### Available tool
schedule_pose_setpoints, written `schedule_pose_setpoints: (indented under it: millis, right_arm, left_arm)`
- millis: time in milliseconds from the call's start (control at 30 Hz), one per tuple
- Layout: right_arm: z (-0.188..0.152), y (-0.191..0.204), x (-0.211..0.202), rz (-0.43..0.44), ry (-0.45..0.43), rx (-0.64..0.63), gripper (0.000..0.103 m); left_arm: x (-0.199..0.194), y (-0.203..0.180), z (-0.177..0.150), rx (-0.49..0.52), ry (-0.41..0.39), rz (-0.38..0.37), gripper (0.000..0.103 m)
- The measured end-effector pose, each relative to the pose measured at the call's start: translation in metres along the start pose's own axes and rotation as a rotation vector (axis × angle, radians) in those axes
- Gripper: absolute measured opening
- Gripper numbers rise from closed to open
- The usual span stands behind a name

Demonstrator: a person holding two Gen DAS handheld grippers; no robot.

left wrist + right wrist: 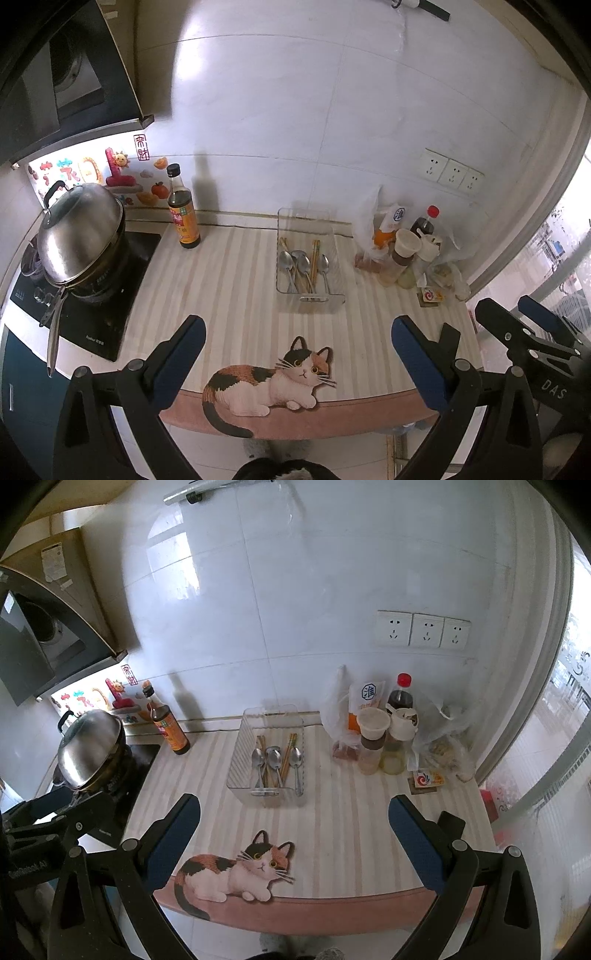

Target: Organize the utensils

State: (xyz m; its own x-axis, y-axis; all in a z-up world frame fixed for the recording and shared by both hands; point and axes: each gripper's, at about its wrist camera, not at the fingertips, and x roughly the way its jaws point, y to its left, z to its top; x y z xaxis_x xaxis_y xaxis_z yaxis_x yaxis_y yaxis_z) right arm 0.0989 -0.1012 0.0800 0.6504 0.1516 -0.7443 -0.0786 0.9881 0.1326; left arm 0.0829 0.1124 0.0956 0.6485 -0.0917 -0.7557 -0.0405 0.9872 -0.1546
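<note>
A clear plastic tray [334, 254] [240, 746] stands at the back middle of the striped counter mat. Inside lie several metal spoons [303, 267] [273, 760] and wooden chopsticks [315, 258] [289, 755]. My left gripper [297, 354] is open and empty, held above the counter's front edge over the cat picture. My right gripper [293, 834] is open and empty too, in front of the tray. The right gripper also shows at the right edge of the left wrist view [532, 325].
A steel pot with lid [83, 236] [90, 749] sits on a black cooktop [92, 325] at left. A dark sauce bottle [183, 210] [168, 723] stands by the wall. Bottles, cups and plastic bags [406, 243] [388, 731] crowd the back right. Cat mat [273, 380] [236, 871] covers the front.
</note>
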Motion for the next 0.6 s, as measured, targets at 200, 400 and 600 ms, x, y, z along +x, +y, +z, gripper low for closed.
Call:
schedule_pose_setpoints:
  millis: [200,400,600]
  right_arm:
    - [0.0009,0.0009,0.0025,-0.001,0.004,-0.005,0.103]
    - [0.0021,0.0014,0.005,-0.001,0.005,-0.006,0.103]
    - [0.0031,0.0015,0.007,-0.001,0.005,-0.007,0.103]
  left_arm:
    - [0.0009,0.0014,0.0006,0.004,0.002,-0.004,0.103]
    - [0.0007,0.0023,0.0012,0.005,0.003,-0.007,0.103]
    - [0.0025,0.003,-0.0002,0.002,-0.002,0.002,0.103]
